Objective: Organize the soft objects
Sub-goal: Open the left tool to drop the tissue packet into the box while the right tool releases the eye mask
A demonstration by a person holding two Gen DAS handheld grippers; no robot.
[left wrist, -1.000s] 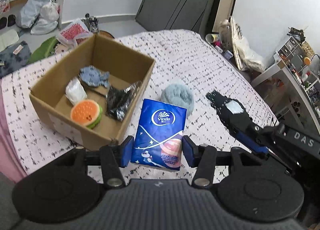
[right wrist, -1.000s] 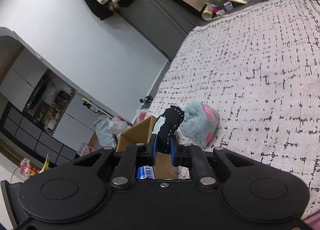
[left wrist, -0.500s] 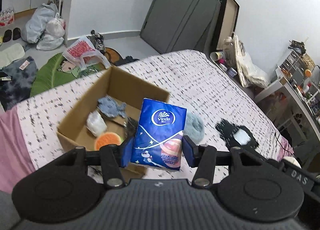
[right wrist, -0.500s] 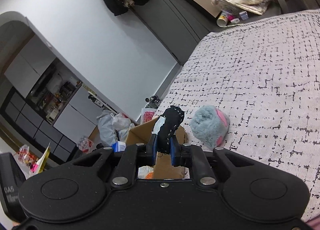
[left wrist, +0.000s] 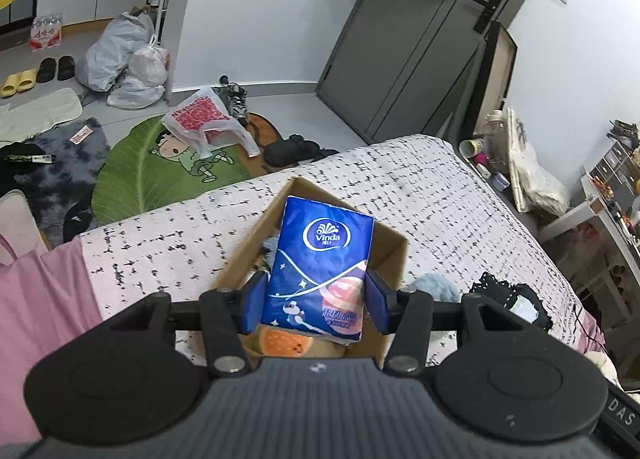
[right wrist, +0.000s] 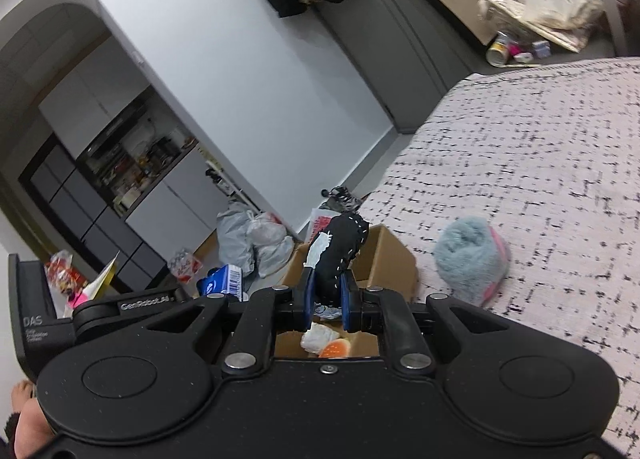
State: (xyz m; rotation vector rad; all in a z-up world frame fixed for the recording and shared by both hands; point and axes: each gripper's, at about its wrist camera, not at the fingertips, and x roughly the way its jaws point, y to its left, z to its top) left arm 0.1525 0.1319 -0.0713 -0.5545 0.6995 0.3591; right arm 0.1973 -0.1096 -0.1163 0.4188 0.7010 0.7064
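- Left tool [left wrist: 316,305] clamps the tissue pack [left wrist: 320,271] by its lower side edges, held above the cardboard box [left wrist: 394,255] on the bed [left wrist: 460,219].
- Pack looks light, squashy, slick film wrap; a side pinch low down seems right.
- Right tool [right wrist: 327,301] is pinched nearly closed on the black plush [right wrist: 338,249], over the box too.
- Plush probably limp; grip the midsection.
- Grey fluffy toy [right wrist: 470,255] sits on the bed just beside the box.
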